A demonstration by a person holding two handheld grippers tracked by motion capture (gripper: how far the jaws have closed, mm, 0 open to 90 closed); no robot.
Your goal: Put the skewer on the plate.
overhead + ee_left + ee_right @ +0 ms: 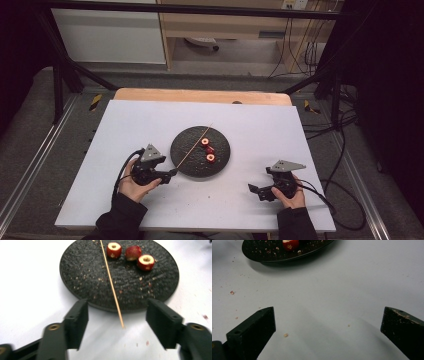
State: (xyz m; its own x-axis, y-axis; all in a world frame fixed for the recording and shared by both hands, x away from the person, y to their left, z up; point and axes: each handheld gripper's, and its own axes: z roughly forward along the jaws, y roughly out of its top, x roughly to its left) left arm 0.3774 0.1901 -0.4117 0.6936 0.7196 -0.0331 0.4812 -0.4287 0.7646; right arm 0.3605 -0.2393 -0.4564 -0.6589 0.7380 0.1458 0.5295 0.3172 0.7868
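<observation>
A round black plate (190, 157) lies in the middle of the white table top. On it sit three red cored fruit pieces (208, 149) and a thin wooden skewer (194, 145) that slants across the plate, its near end jutting past the rim. In the left gripper view the skewer (113, 291) ends between the wide-apart jaws of my left gripper (117, 325), untouched, with the fruit pieces (130, 253) beyond. My left gripper (172, 172) stands open at the plate's left front edge. My right gripper (254, 190) is open over bare table, right of the plate (274, 252).
The white sheet (150, 125) covers a wooden table (200, 95). Crumbs (286, 335) dot the surface near the right gripper. Black frame rails (60, 75) flank the table, and cables (345, 150) run along the floor at right.
</observation>
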